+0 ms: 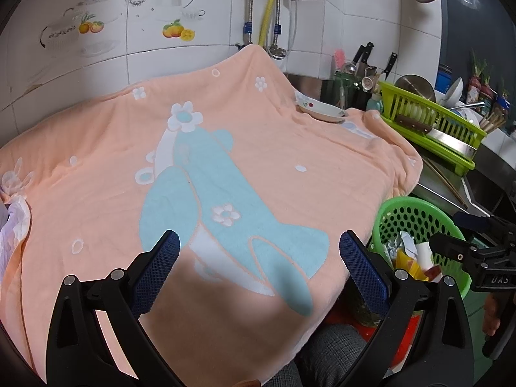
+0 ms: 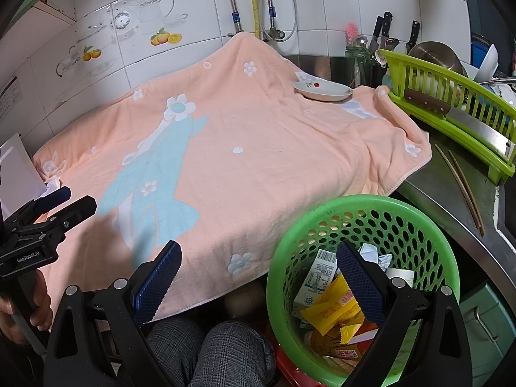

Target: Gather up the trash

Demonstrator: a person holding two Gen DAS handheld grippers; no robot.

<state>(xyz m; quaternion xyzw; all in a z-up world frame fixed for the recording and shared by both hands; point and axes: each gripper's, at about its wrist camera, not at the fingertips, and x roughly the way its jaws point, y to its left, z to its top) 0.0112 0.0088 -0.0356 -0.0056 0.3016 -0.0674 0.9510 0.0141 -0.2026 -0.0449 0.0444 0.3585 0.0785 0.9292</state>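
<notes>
Mostly, a peach towel (image 1: 245, 148) with a pale blue figure hides the table beneath it. Left tongs (image 1: 259, 251) hang wide apart and empty above the towel. Right tongs (image 2: 258, 264) also gape wide, empty, one finger above the towel's near edge, the other over a green perforated basket (image 2: 416, 222) just beside the table. Inside the basket lies trash (image 2: 332, 306): yellow wrappers, a printed carton and crumpled paper, partly hidden by that finger. A small dish (image 2: 322, 90) rests at the towel's far corner.
</notes>
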